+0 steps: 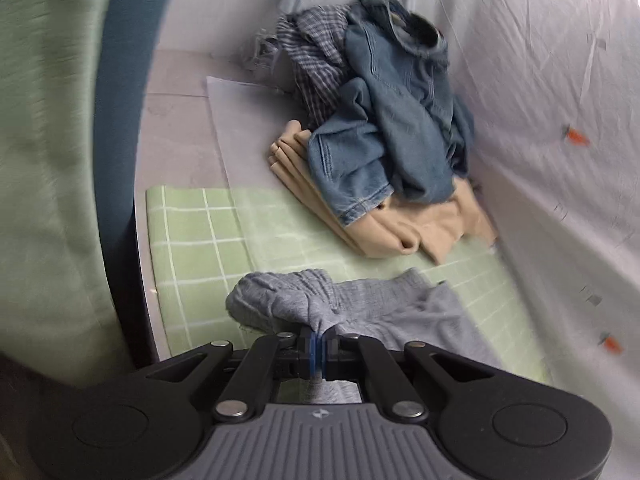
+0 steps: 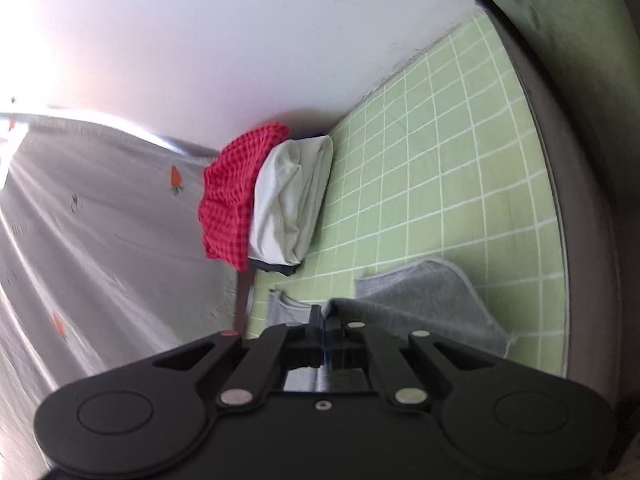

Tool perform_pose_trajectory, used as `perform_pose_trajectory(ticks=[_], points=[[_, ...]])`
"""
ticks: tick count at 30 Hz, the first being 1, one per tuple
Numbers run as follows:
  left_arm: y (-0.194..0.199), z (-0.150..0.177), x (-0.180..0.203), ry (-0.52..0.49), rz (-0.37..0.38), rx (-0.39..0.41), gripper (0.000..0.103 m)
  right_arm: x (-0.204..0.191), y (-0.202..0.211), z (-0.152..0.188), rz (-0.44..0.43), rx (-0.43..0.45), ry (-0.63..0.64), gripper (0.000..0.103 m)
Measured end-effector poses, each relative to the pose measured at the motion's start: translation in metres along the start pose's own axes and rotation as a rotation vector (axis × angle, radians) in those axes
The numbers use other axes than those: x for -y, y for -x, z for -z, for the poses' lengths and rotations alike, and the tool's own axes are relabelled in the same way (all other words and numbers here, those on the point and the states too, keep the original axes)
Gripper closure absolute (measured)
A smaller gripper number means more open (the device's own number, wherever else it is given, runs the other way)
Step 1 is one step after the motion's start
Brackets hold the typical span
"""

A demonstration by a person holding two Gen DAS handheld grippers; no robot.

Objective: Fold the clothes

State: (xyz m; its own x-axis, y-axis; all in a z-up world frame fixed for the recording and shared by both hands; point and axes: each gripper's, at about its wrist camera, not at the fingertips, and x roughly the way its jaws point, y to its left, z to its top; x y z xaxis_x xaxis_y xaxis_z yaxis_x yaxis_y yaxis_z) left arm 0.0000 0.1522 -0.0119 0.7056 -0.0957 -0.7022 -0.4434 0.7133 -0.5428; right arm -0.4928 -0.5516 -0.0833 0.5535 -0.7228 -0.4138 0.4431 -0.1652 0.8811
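Both grippers are clamped down tight. In the left wrist view, the left gripper has its blue pads pressed together on a bunched fold of the grey garment, the cloth pinched and gathered right at the tips. That grey piece spreads out toward three o'clock from the gripper, lying over the green checked mat. Up at twelve o'clock from the gripper sits the unsorted heap: denim jeans crumpled on top, a blue plaid shirt behind them at eleven o'clock, and a beige garment underneath, its folds poking out toward the mat. A white sheet with small orange marks rises along the right side.

Over to the right wrist view: the right gripper is fully closed too, its tips nipping the near edge of the grey garment, which fans away toward two o'clock across the checked mat. At eleven o'clock from the gripper sit a folded white item and a red checked one beside it, against the pale wall. The scene is a touch blurred.
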Motion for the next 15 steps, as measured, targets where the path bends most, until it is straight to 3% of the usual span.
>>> perform_pose_trajectory(ticks=[2,7,10,15], points=[[0.023,-0.006,0.003,0.046,0.058,0.028,0.102,-0.013,0.006,-0.005,-0.047,-0.003,-0.021,0.102],[0.049,-0.028,0.035,-0.017,0.110,0.146,0.102,-0.067,0.008,-0.028,-0.188,0.022,0.072,0.102],[0.035,-0.027,0.044,-0.026,0.068,0.159,0.102,-0.082,-0.005,-0.031,-0.163,0.013,0.165,0.102],[0.006,-0.015,0.057,-0.005,0.041,0.112,0.102,-0.080,-0.033,-0.009,-0.118,-0.010,0.136,0.102]])
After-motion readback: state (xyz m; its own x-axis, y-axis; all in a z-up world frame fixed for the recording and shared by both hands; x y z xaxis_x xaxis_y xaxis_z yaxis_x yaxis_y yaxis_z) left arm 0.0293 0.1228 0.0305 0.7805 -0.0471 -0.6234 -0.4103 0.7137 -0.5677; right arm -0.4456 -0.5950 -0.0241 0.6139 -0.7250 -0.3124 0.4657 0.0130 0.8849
